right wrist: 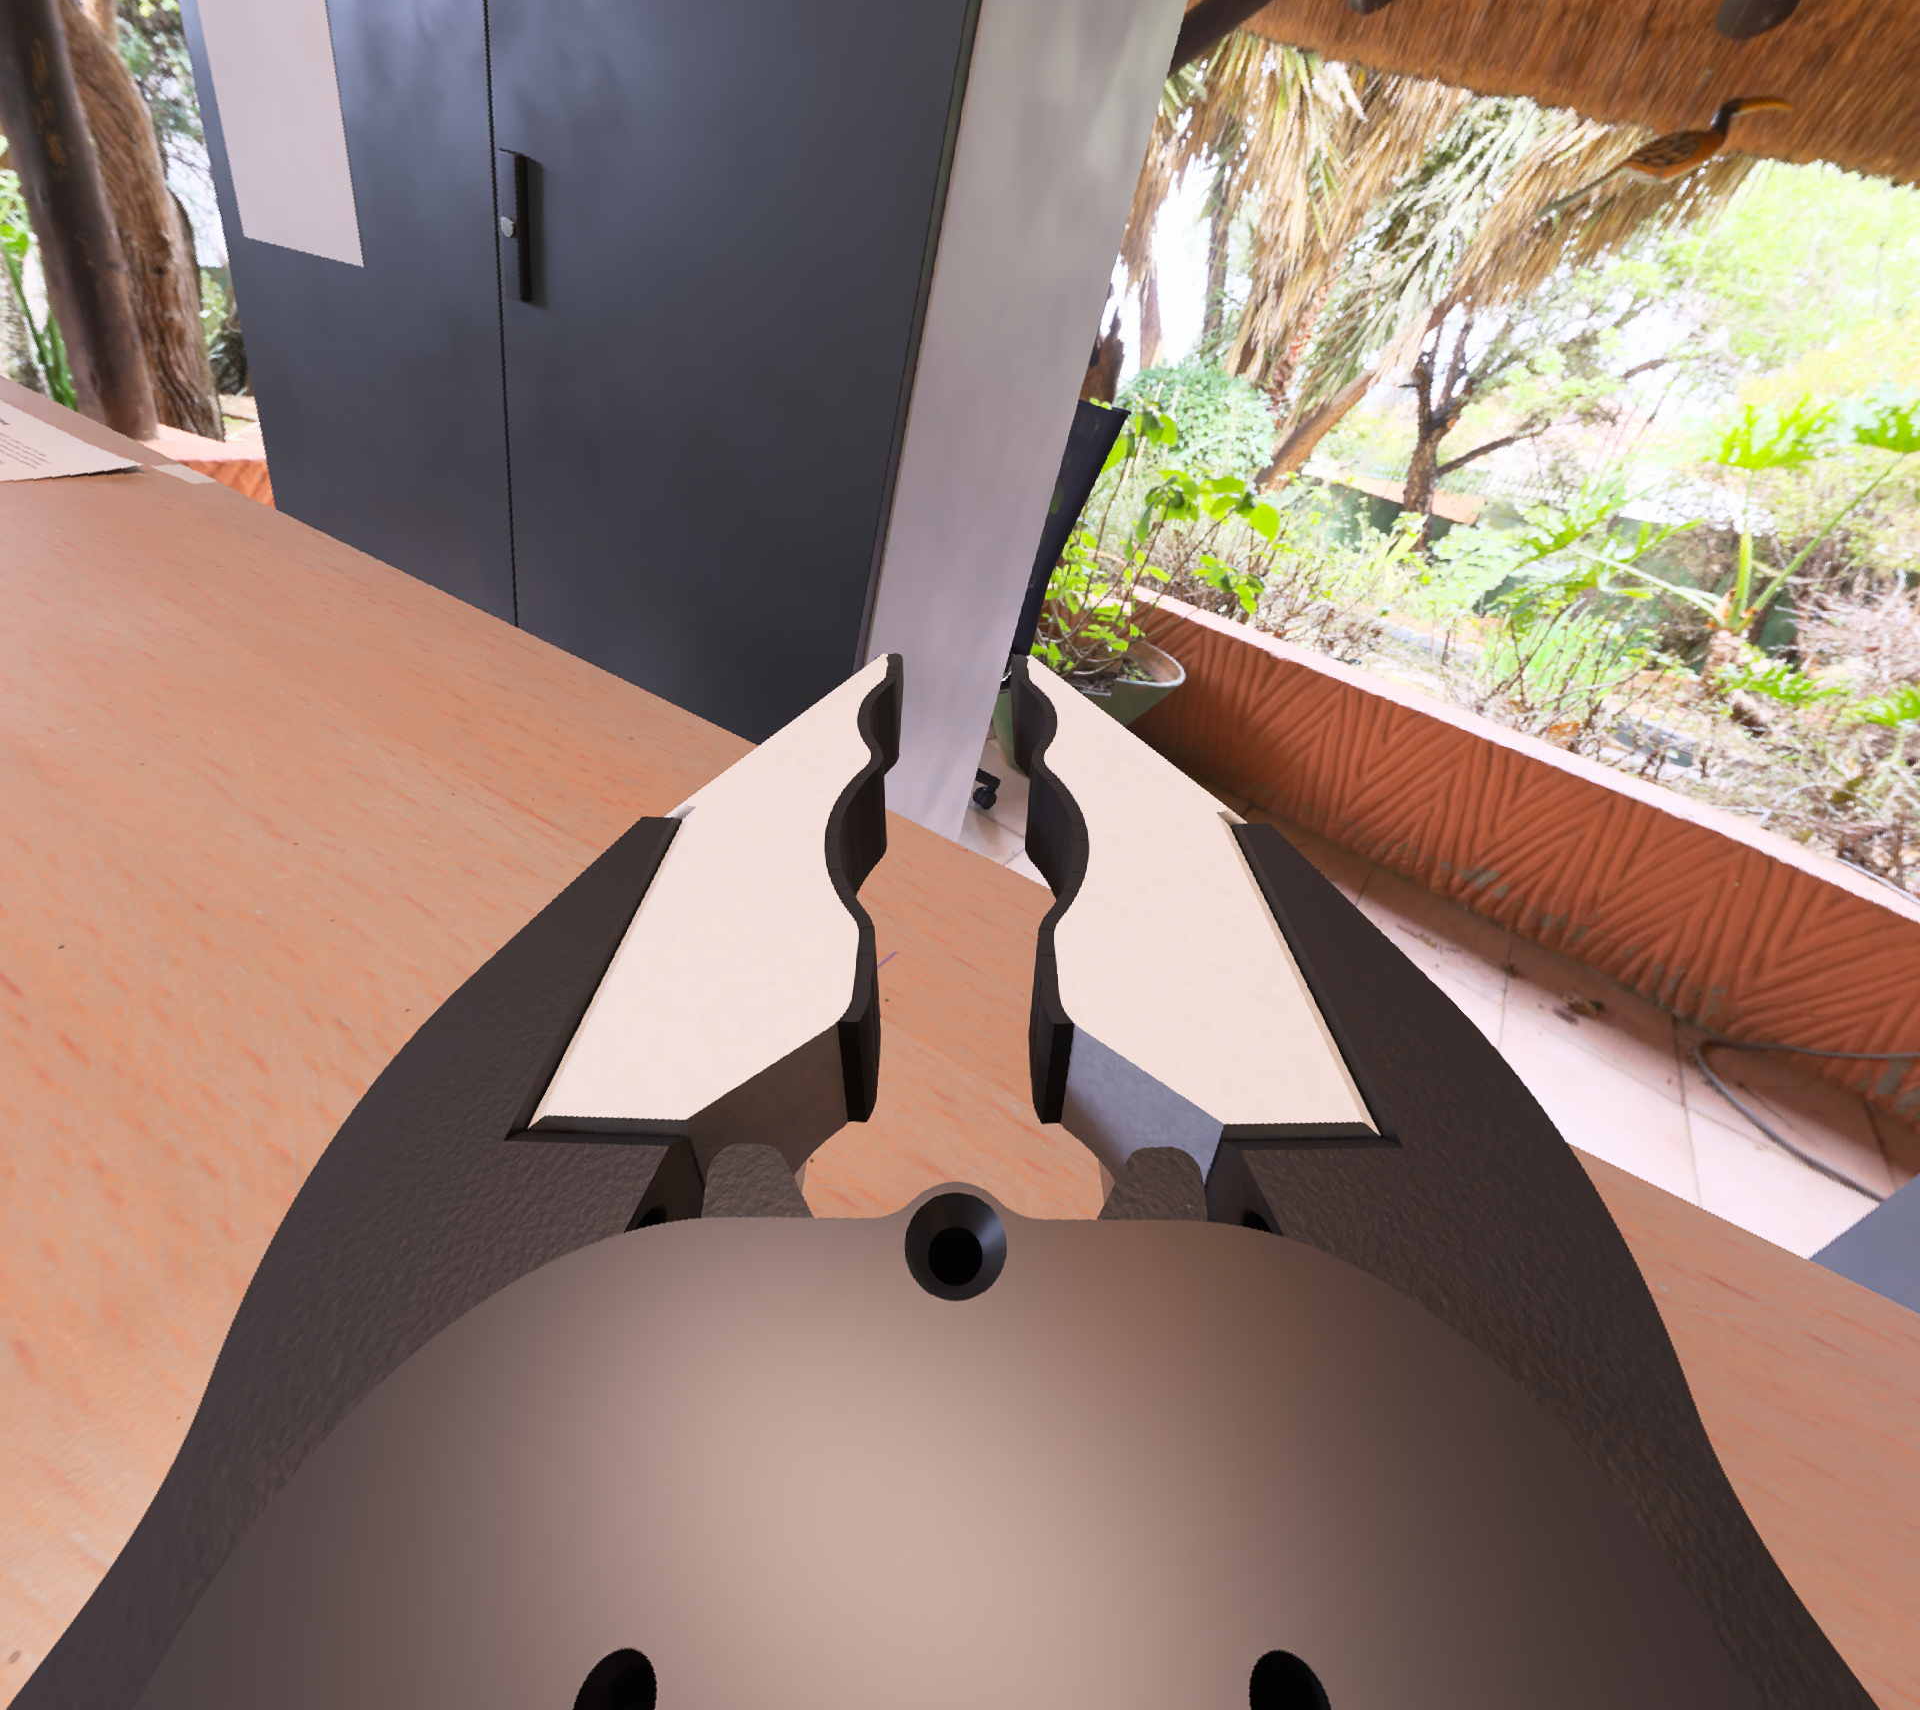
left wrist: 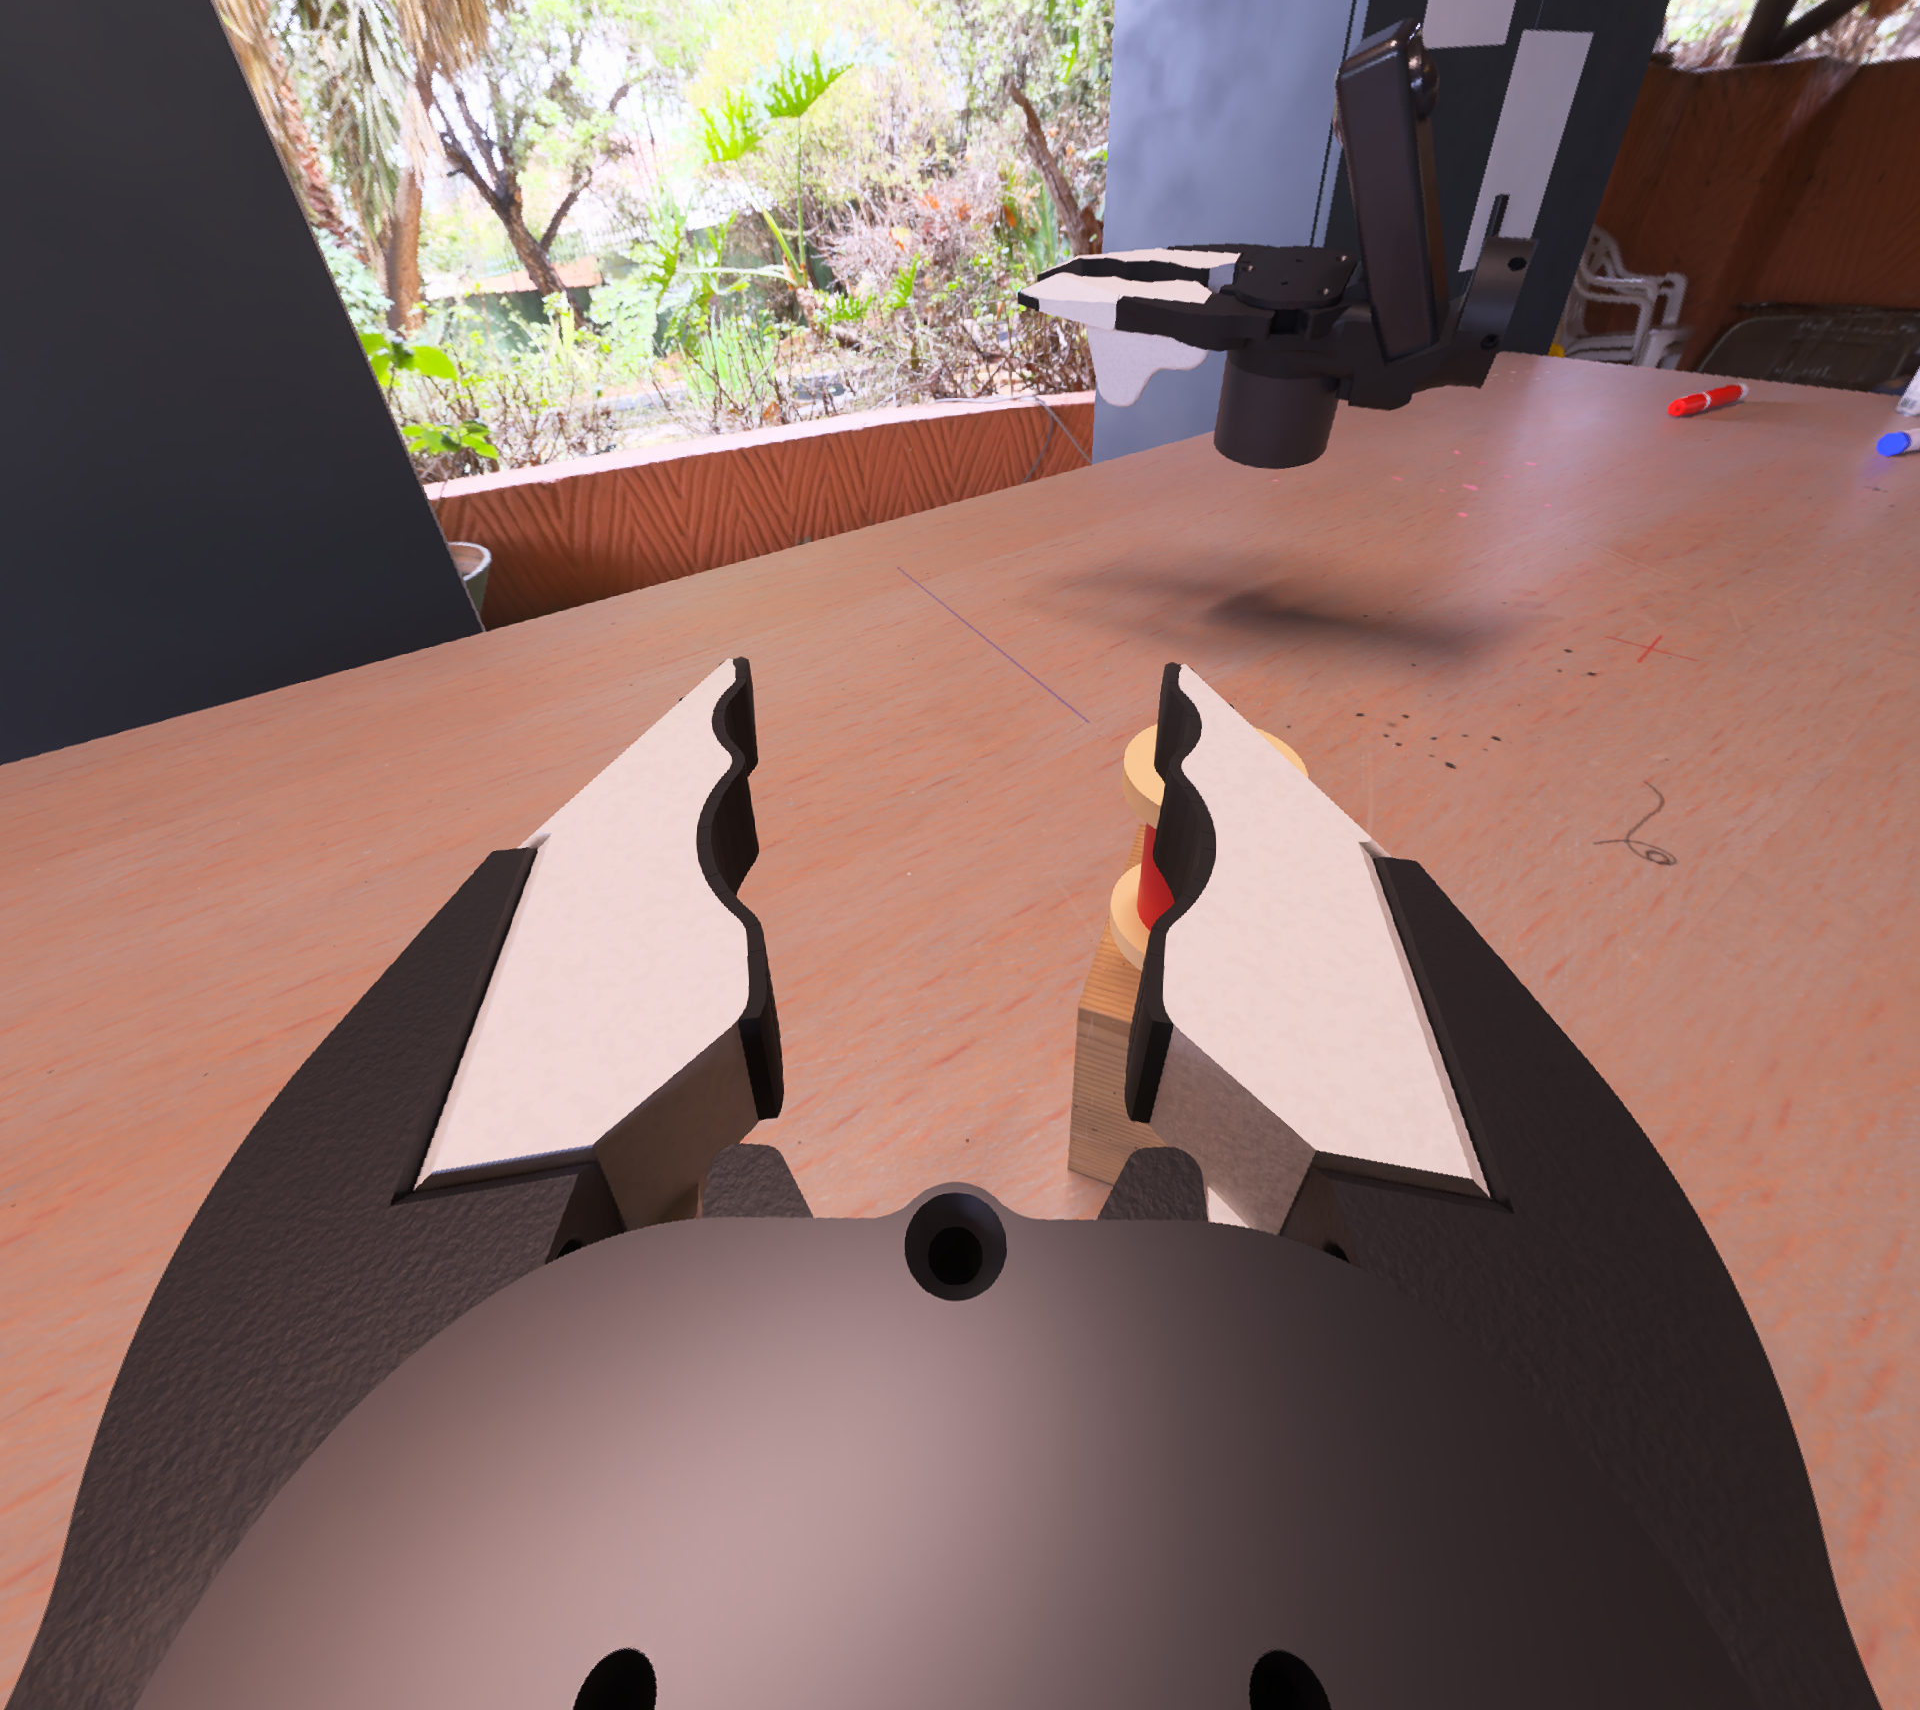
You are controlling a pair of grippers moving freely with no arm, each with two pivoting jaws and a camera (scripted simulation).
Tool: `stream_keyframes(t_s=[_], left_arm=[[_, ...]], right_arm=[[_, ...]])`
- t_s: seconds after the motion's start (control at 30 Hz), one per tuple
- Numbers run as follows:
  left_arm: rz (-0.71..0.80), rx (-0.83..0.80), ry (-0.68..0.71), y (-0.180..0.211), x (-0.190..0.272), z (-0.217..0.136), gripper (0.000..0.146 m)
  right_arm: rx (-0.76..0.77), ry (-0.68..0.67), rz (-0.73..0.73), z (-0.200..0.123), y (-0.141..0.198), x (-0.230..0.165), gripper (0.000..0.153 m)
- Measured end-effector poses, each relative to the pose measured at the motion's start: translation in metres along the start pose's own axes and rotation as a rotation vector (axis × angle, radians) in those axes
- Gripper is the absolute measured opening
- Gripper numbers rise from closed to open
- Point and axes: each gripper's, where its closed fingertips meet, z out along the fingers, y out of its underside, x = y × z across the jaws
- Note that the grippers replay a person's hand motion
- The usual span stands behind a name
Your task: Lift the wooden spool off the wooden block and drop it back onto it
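The wooden spool (left wrist: pixel 1135 841), with pale flanges and a red core, stands upright on the pale wooden block (left wrist: pixel 1101 1078) on the table. My left gripper (left wrist: pixel 956 673) is open wide and empty. It hovers low over the table with the spool and block just to the right of the gap, largely hidden behind its right finger (left wrist: pixel 1278 912). My right gripper (left wrist: pixel 1039 287) floats above the table farther back, pointing left. In the right wrist view the right gripper (right wrist: pixel 958 673) holds nothing, with only a narrow gap between its fingers. The spool and block do not show there.
A red marker (left wrist: pixel 1704 400) and a blue marker (left wrist: pixel 1896 442) lie at the far right of the wooden table (left wrist: pixel 727 829). A dark panel (left wrist: pixel 156 310) stands at the left. A dark cabinet (right wrist: pixel 571 206) stands beyond the table edge. A paper sheet (right wrist: pixel 42 445) lies at the far left.
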Motion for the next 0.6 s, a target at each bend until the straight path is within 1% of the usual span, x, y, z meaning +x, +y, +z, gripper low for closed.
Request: stream_keyframes(t_s=[0.6], left_arm=[[-0.012,-0.016,0.001,0.0036,-0.0024,0.001,0.078]], right_arm=[[0.028,0.01,0.005,-0.0028,-0.0076,0.003,0.021]])
